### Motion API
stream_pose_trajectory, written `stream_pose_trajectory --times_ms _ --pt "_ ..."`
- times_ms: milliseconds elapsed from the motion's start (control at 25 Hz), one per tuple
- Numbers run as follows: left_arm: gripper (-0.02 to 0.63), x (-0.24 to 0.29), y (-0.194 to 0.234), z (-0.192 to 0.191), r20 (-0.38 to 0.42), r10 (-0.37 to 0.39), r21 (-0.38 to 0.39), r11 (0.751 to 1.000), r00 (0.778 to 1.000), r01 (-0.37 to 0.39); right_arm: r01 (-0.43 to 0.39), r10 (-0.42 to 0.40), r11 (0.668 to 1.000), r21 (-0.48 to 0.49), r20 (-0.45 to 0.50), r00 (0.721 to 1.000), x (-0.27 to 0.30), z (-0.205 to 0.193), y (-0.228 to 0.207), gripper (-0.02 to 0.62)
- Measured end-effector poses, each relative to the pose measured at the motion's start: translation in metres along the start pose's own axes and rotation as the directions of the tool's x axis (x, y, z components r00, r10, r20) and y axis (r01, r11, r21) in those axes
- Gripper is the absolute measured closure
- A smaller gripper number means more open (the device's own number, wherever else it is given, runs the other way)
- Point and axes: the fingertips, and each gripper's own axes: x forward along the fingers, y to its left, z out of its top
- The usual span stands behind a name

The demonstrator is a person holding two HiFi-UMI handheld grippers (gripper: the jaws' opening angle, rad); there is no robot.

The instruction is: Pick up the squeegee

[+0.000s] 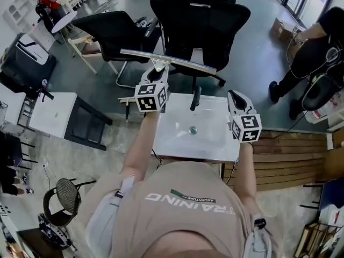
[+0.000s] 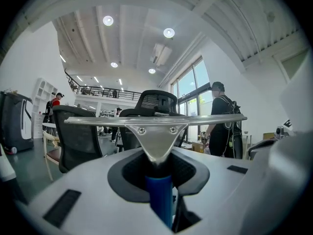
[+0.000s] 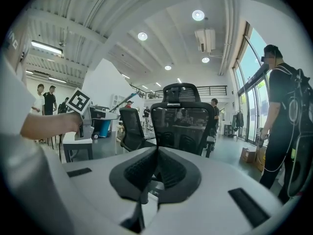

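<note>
the person's shirt (image 1: pixel 188 208) fills the bottom of the head view. beyond it the left tool (image 2: pixel 160 190) clamps the blue handle of the squeegee (image 2: pixel 155 131), blade level on top, raised above the white table (image 1: pixel 177 138). the right tool (image 3: pixel 155 168) is closed, empty, over the table's right edge.
</note>
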Motion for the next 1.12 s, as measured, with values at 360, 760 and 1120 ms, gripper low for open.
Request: stream_pose_trajectory --times_ms 360,760,1120 --pt "0.509 -0.003 0.004 -0.002 -0.003 -0.002 0.01 1.0 1.0 0.002 0.006 -0.006 1.0 -0.002 -0.026 1.0 -0.001 -0.006 0.006 0.56" --pt "0.509 -0.007 0.004 0.004 0.005 0.008 0.015 1.0 1.0 -0.008 -0.017 0.017 1.0 -0.008 -0.031 0.999 -0.001 -0.005 0.011 0.56" --pt "0.509 -0.013 0.015 0.001 0.004 0.041 0.009 0.999 0.999 -0.041 -0.04 0.04 0.999 -0.003 -0.031 0.999 0.004 -0.007 0.014 0.56"
